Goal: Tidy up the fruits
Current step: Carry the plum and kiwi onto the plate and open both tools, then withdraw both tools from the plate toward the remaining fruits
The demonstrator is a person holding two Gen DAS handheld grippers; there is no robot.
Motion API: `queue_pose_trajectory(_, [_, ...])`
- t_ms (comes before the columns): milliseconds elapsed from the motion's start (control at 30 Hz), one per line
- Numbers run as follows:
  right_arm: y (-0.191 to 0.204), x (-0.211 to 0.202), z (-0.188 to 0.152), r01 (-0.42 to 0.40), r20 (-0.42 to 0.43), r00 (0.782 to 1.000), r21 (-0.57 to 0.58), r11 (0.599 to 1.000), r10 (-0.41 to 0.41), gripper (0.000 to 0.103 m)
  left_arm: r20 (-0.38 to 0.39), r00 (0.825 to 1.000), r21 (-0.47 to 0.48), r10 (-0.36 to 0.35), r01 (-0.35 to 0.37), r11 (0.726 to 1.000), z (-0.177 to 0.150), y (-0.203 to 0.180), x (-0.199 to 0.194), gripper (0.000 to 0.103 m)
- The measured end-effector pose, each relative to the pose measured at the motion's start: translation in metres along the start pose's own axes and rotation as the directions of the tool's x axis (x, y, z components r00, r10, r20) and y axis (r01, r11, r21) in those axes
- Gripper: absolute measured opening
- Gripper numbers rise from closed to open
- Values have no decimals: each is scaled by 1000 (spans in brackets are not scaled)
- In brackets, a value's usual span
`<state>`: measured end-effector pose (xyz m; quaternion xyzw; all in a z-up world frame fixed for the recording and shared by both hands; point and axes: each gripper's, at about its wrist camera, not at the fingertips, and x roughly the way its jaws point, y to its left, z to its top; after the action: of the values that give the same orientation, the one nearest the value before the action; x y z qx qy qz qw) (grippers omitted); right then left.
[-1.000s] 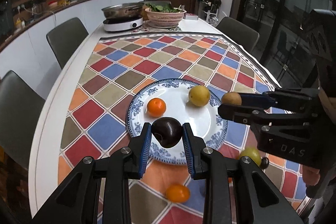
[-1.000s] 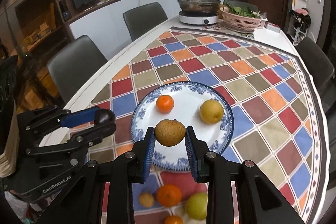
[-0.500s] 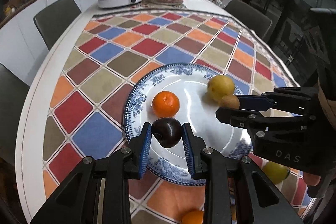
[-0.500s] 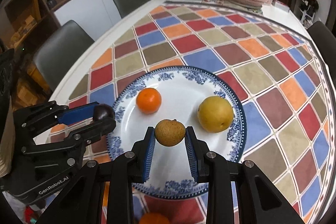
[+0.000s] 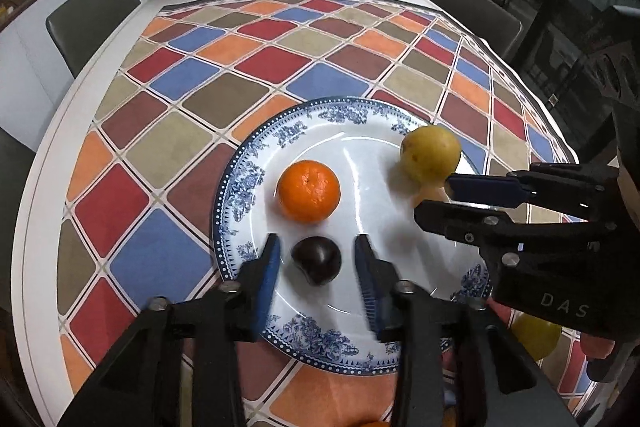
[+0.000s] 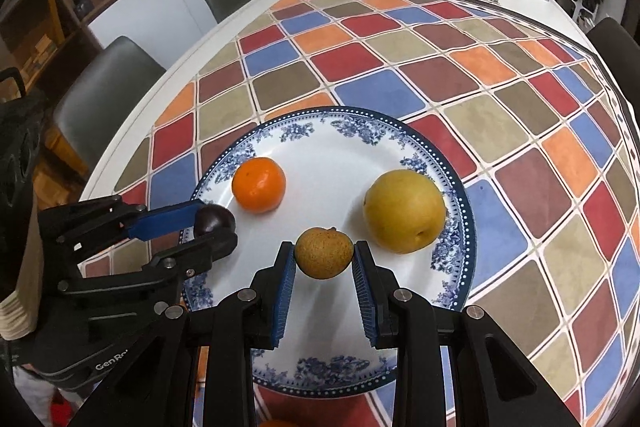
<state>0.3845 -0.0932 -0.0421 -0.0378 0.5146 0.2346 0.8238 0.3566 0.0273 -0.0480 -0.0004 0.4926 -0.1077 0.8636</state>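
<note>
We were at the drop-off: our left claw (image 5: pixel 316 263) had just been spreading, the plum (image 5: pixel 317 259) loose between its pads on the plate (image 5: pixel 256 163); our right claw (image 6: pixel 324 259) pinched the brown fruit (image 6: pixel 324 253) low over it, release due next, we judged

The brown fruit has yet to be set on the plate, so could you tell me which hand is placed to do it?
Right: its tongs grip the brown fruit just over the plate.
</note>
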Motion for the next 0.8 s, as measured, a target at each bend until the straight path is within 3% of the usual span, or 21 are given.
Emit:
queue_pose_trajectory(67, [-1,-3,1,4,9,1000,8,1000,-4,43,15,1000,2,10,-10,1000,0,0,-6,46])
queue_pose_trajectory(433, [4,-41,-11,58,74,996,-3,998,-58,44,103,988,-25,114,-112,993,-10,-1,-60,56])
queue_pose_trajectory(567, [11,-61,-19,81,113,991,-20,997,-78,55,145,981,-31,125,-122,992,-16,-6,-83,61])
queue_pose_trajectory(800, [22,-101,-37,77,193,979,-31,997,-69,56,220,968,-23,123,-121,992,-32,-25,-123,70])
